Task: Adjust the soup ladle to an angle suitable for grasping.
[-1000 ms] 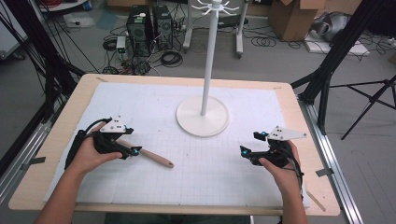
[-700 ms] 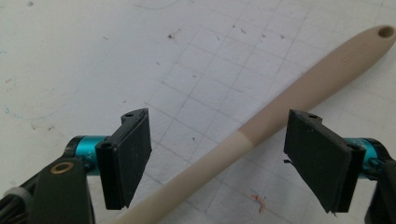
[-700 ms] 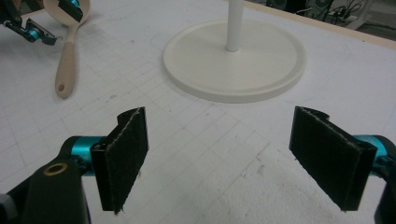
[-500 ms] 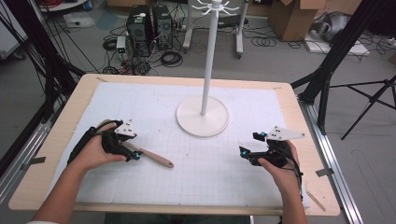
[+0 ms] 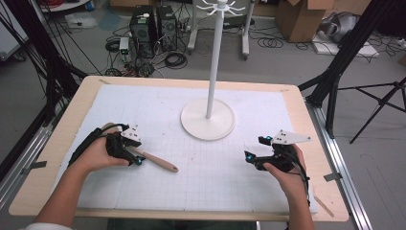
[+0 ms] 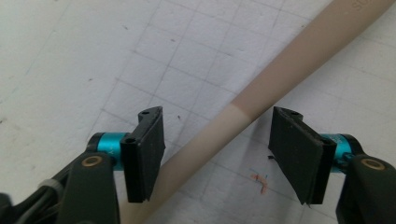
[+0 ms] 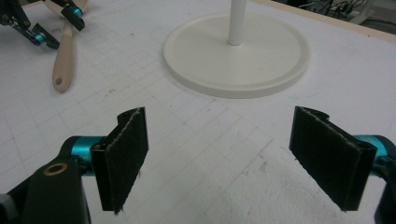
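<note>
One wooden handle (image 6: pixel 261 98), one white stand (image 5: pixel 208 119), two grippers, fingers apart

The wooden handle (image 6: pixel 280 70) runs past the picture's edge; its working end, perhaps a spoon's, stays hidden.

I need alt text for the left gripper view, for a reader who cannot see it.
A beige wooden handle lies diagonally on a white gridded mat, between the two black jaws of the left claw. The jaws have just been closing but do not yet press on it.
</note>
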`<state>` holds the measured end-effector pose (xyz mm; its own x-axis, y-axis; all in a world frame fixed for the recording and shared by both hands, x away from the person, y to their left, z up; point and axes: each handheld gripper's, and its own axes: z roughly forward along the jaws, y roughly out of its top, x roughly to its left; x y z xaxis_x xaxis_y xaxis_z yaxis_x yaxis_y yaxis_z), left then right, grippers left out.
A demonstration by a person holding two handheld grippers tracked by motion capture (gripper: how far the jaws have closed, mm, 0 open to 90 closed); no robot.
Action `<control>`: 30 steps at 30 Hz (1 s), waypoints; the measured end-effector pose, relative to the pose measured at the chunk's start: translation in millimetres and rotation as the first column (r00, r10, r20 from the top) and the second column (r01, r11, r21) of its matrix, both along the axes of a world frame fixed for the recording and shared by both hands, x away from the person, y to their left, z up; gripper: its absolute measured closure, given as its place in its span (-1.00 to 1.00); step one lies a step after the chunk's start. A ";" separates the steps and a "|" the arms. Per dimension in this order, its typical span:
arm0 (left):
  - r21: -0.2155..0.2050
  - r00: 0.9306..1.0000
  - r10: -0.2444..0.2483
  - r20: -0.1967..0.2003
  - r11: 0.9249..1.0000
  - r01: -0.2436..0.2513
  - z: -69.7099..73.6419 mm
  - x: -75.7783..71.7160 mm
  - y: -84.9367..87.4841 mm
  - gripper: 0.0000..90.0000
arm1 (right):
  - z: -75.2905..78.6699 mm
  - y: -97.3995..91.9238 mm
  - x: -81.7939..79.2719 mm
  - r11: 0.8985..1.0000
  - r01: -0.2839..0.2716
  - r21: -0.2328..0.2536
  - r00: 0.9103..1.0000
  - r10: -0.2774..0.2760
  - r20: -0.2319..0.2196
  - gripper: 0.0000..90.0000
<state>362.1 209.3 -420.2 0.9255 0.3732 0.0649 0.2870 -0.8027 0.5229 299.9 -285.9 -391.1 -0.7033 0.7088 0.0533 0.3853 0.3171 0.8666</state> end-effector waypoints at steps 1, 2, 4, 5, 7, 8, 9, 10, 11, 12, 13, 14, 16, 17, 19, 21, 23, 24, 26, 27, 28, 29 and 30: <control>0.003 1.000 -0.011 -0.009 1.000 0.011 0.5 0.2 -0.5 -0.10 | 0.0 0.1 0.0 1.000 0.001 -0.001 1.000 -0.001 -0.001 -0.58; 0.004 1.000 -0.020 -0.007 1.000 0.020 0.6 0.7 -0.5 -0.07 | 0.0 0.1 0.1 1.000 0.000 -0.002 1.000 0.000 0.001 -0.58; 0.002 1.000 -0.029 -0.010 1.000 0.029 0.8 0.8 0.0 -0.04 | -0.1 0.1 0.1 1.000 0.001 -0.002 1.000 -0.001 0.000 -0.58; 0.005 0.999 -0.041 -0.006 0.999 0.041 1.0 0.6 0.2 -0.02 | -0.1 0.2 0.2 1.000 0.002 -0.002 1.000 -0.002 0.000 -0.58; 0.005 0.998 -0.056 -0.002 0.998 0.056 1.0 -0.6 -0.9 0.03 | -0.3 0.6 0.1 1.000 0.001 -0.002 1.000 -0.001 0.000 -0.58; 0.014 0.997 -0.071 0.006 0.997 0.071 1.6 -1.6 -1.9 0.05 | -0.3 0.8 0.1 1.000 0.001 -0.005 1.000 -0.001 -0.002 -0.58; 0.020 0.997 -0.079 0.012 0.997 0.079 2.0 -2.1 -2.5 0.09 | -0.4 0.9 0.0 1.000 0.000 -0.004 1.000 0.000 -0.005 -0.58; 0.028 0.996 -0.091 0.013 0.996 0.090 2.7 -2.5 -3.6 0.11 | -0.4 1.0 0.1 1.000 0.000 -0.007 1.000 0.000 -0.004 -0.58; 0.035 0.996 -0.090 0.014 0.995 0.090 3.1 -3.1 -4.8 0.14 | -0.5 1.1 0.3 1.000 -0.001 -0.006 1.000 0.001 0.000 -0.58; 0.044 0.996 -0.091 0.015 0.995 0.090 3.8 -3.3 -6.0 0.15 | -0.4 1.1 0.1 1.000 0.000 -0.006 1.000 -0.001 -0.004 -0.58; 0.050 0.995 -0.095 0.014 0.994 0.095 4.3 -3.5 -7.1 0.16 | -0.5 1.1 0.3 1.000 -0.001 -0.007 1.000 0.001 -0.001 -0.58; 0.059 0.995 -0.097 0.016 0.994 0.096 4.8 -3.9 -8.1 0.17 | -0.5 1.2 0.3 1.000 -0.001 -0.006 1.000 0.001 -0.003 -0.58; 0.071 0.994 -0.106 0.020 0.992 0.105 5.6 -5.0 -10.0 0.20 | -0.6 1.3 0.2 1.000 -0.001 -0.008 1.000 0.001 -0.002 -0.58; 0.073 0.994 -0.108 0.022 0.992 0.106 5.7 -5.7 -11.0 0.21 | -0.6 1.1 0.3 1.000 -0.001 -0.009 1.000 0.001 0.001 -0.58; 0.098 0.991 -0.130 0.036 0.987 0.126 7.1 -8.2 -14.1 0.26 | -0.5 1.1 0.3 1.000 -0.002 -0.009 1.000 0.002 0.000 -0.58; 0.097 0.990 -0.136 0.038 0.987 0.132 7.1 -9.8 -15.1 0.30 | -0.4 0.9 0.3 1.000 -0.004 -0.008 1.000 0.004 -0.002 -0.58; 0.095 0.989 -0.144 0.037 0.986 0.140 7.2 -10.0 -15.5 0.33 | -0.4 0.9 0.1 1.000 -0.002 -0.007 1.000 0.002 -0.006 -0.58; 0.092 0.989 -0.145 0.034 0.986 0.141 7.2 -10.1 -15.7 0.34 | -0.4 1.1 0.0 1.000 -0.001 -0.006 1.000 0.001 -0.008 -0.58; 0.093 0.989 -0.149 0.027 0.985 0.146 7.6 -10.5 -16.3 0.37 | -0.6 1.2 0.4 1.000 -0.004 -0.009 1.000 0.004 -0.003 -0.58; 0.091 0.988 -0.151 0.030 0.985 0.148 7.5 -10.8 -16.8 0.39 | -0.7 1.4 0.4 1.000 -0.005 -0.011 1.000 0.005 -0.004 -0.58; 0.088 0.989 -0.147 0.021 0.986 0.144 7.6 -11.4 -17.4 0.41 | -0.8 1.4 0.4 1.000 -0.005 -0.013 1.000 0.005 -0.003 -0.58; 0.085 0.989 -0.146 0.017 0.986 0.144 7.6 -11.6 -17.8 0.42 | -0.8 1.6 0.4 1.000 -0.005 -0.011 1.000 0.005 -0.004 -0.58; 0.079 0.990 -0.144 0.001 0.987 0.143 7.6 -12.2 -18.5 0.44 | -0.8 1.6 0.5 1.000 -0.006 -0.011 1.000 0.006 -0.003 -0.58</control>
<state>349.9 190.8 -412.6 0.9685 0.2301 0.0954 0.1624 -0.8737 0.4585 300.5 -284.3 -391.9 -0.7071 0.7055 0.0477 0.3863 0.3289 0.8617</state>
